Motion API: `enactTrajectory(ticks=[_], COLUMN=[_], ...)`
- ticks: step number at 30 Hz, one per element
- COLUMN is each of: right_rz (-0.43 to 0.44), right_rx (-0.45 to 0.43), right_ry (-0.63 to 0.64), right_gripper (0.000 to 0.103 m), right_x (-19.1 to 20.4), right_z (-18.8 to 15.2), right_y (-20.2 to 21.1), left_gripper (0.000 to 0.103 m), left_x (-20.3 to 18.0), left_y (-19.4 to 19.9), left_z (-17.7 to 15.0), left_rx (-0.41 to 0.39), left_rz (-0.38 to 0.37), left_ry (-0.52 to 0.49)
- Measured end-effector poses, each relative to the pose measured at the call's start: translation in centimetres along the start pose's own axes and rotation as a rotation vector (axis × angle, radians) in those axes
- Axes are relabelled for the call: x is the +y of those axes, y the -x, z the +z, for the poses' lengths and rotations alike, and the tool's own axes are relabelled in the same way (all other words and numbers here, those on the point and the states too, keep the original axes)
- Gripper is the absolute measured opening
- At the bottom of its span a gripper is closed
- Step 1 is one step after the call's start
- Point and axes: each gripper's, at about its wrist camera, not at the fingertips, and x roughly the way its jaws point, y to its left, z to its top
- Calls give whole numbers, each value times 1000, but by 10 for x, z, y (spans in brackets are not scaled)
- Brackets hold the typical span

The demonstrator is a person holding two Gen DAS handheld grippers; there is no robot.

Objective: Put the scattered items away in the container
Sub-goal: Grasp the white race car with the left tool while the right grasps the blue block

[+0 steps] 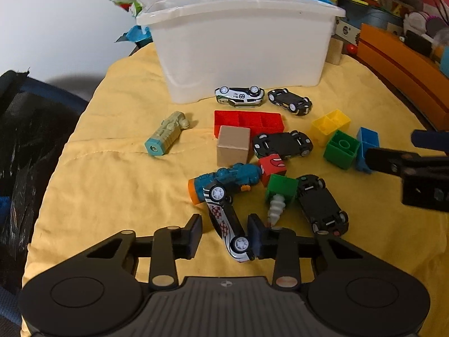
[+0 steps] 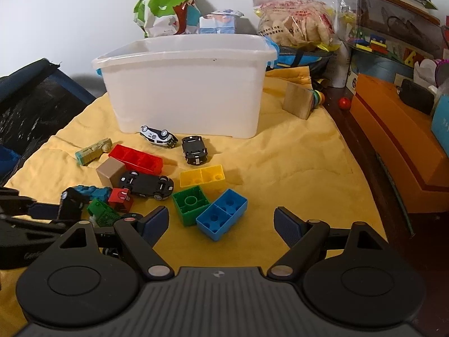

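Note:
A white plastic bin [image 1: 241,47] stands at the back of the yellow cloth [image 1: 118,185]; it also shows in the right wrist view [image 2: 185,90]. Toy cars and bricks lie scattered in front of it. My left gripper [image 1: 224,234] is open around a checkered toy car [image 1: 228,224] lying on its side; the right finger touches it, the left finger stands apart. My right gripper [image 2: 221,226] is open and empty just before a blue brick [image 2: 221,217] and a green brick [image 2: 189,203]. It shows in the left wrist view [image 1: 415,151] at the right edge.
Also on the cloth: a white race car [image 1: 240,95], black cars [image 1: 289,101] [image 1: 282,143] [image 1: 322,205], red tray brick [image 1: 248,122], wooden cube [image 1: 233,146], yellow brick [image 1: 331,125], teal train [image 1: 224,181], beige train [image 1: 168,134]. An orange box [image 2: 398,134] borders the right.

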Motion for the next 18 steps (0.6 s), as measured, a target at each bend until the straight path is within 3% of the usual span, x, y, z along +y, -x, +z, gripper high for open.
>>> enactTrajectory(ticks=[4, 7, 12, 16, 18], right_rz=[-24, -51, -73, -75, -80], right_rx=[24, 28, 50, 62, 60], right_ry=[-45, -53, -57, -73, -76], right_gripper=[67, 66, 44, 44, 51], right_x=[1, 4, 8, 8, 10], right_z=[-1, -2, -2, -2, -1], right_y=[-11, -18, -25, -26, -27], left_gripper=[27, 25, 25, 26, 27], left_x=[0, 0, 2, 3, 2], left_y=[-1, -1, 0, -1, -1], left_z=[0, 0, -2, -2, -2], left_rx=[1, -3, -3, 5, -1], left_rz=[-12, -13, -15, -19, -12], left_ry=[3, 5, 14, 18, 12])
